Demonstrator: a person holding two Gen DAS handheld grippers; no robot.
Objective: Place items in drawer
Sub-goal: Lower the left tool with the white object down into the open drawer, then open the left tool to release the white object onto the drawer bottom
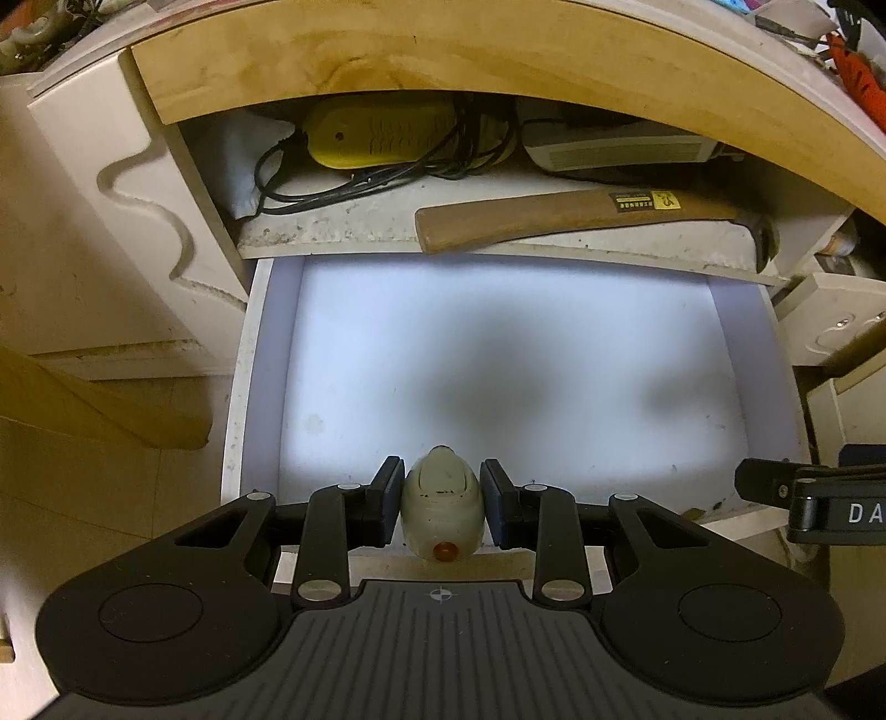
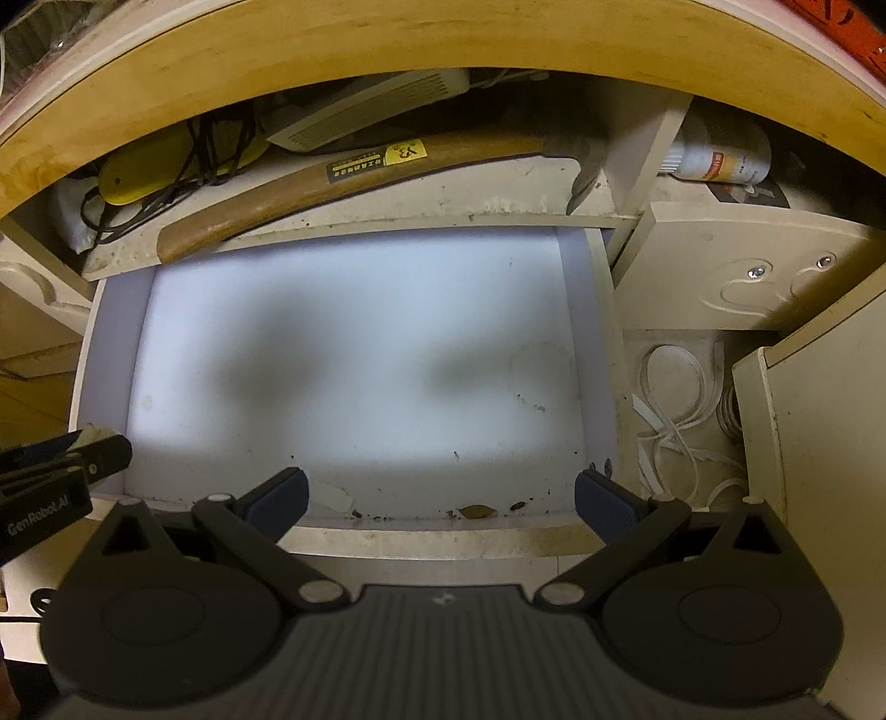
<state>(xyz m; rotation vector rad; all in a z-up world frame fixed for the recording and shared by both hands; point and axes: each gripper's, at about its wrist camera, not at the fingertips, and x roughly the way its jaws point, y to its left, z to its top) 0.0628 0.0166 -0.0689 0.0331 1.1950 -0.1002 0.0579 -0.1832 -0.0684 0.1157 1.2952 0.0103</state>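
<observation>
The white drawer (image 1: pixel 260 387) stands pulled open below me, its brightly lit floor bare; it also shows in the right wrist view (image 2: pixel 595 332). My left gripper (image 1: pixel 441 501) is shut on a cream plastic device (image 1: pixel 440 509) with an orange button, held over the drawer's front edge. My right gripper (image 2: pixel 441 495) is open and empty above the drawer's front edge. It shows at the right edge of the left wrist view (image 1: pixel 775 487). The left gripper shows at the left edge of the right wrist view (image 2: pixel 105 443).
A shelf above the drawer holds a wooden-handled hammer (image 1: pixel 554 216), a yellow device with black cord (image 1: pixel 376 135) and a white box (image 1: pixel 614 147). The wooden desk edge (image 1: pixel 443 50) overhangs. White straps (image 2: pixel 675 410) lie in the gap right of the drawer.
</observation>
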